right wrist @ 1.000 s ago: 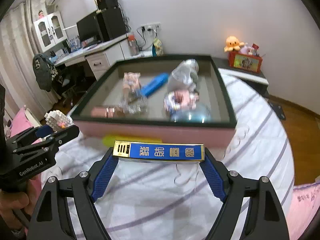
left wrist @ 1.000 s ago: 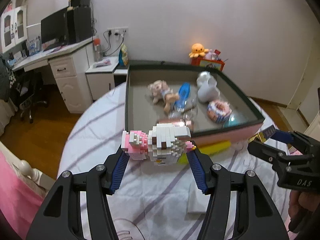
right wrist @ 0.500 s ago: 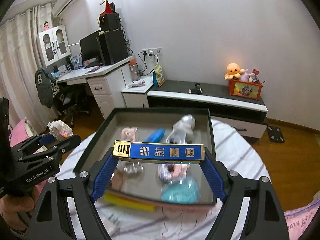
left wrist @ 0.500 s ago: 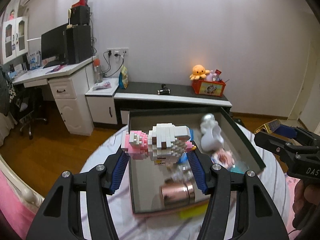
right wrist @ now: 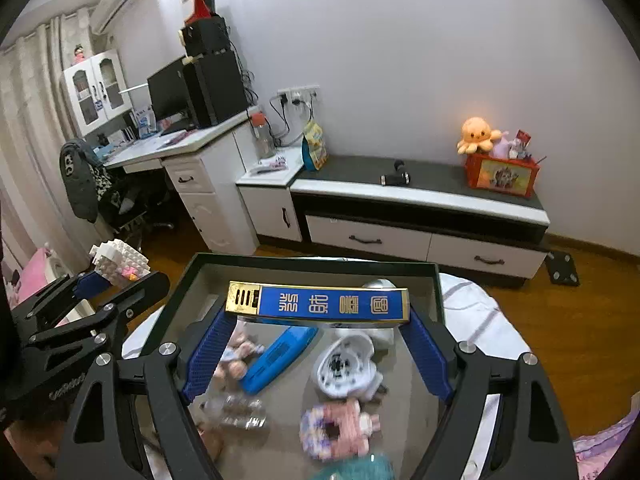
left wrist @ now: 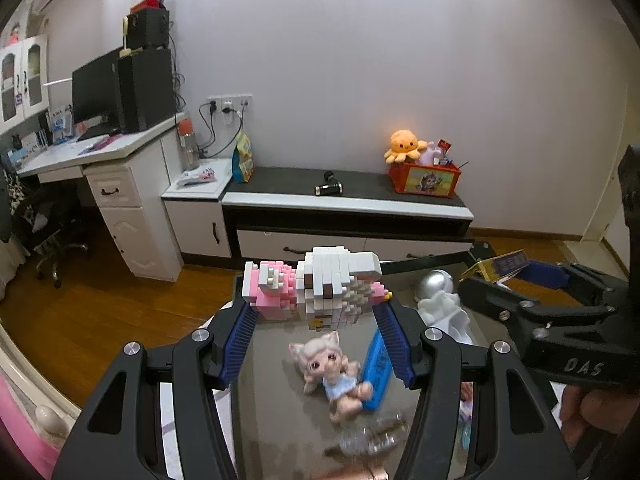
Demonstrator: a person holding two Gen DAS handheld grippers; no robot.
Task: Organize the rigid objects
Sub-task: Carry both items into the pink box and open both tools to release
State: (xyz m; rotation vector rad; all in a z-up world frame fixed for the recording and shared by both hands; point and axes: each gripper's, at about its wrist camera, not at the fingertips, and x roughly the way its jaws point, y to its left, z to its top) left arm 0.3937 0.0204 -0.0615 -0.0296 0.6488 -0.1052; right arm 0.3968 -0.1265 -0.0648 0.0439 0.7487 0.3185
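- Left wrist view: the left gripper [left wrist: 316,316] is clenched on a pink and white brick model [left wrist: 314,290], held crosswise between its blue pads.
- A second ago the model hung short of the tray [left wrist: 432,260], over the striped cloth; now it hangs above the tray's inside, near the far-left corner.
- Below it, in the tray, lie a small doll [left wrist: 330,372], a blue case [left wrist: 376,368] just beside the doll, and a white and silver figure [left wrist: 440,300] further right.
- The wall cabinet fills the middle of the view, where earlier the whole tray did.
- The right gripper [left wrist: 512,276] shows at the right edge, over the tray's right side, with a blue and gold box [left wrist: 500,266] in it.
- Right wrist view: the right gripper [right wrist: 318,320] grasps the box [right wrist: 318,303] by its two ends, lengthwise across the jaws.
- Earlier the box hung in front of the tray's pink wall; now it is over the tray [right wrist: 316,265], towards the far rim.
- Under it lie the case [right wrist: 280,354], the doll [right wrist: 236,360], the figure [right wrist: 348,368] and a pink ring toy [right wrist: 338,430], blurred.
- The left gripper [right wrist: 116,276] shows at the left, the model [right wrist: 118,260] in its grip, beside the tray's left rim.
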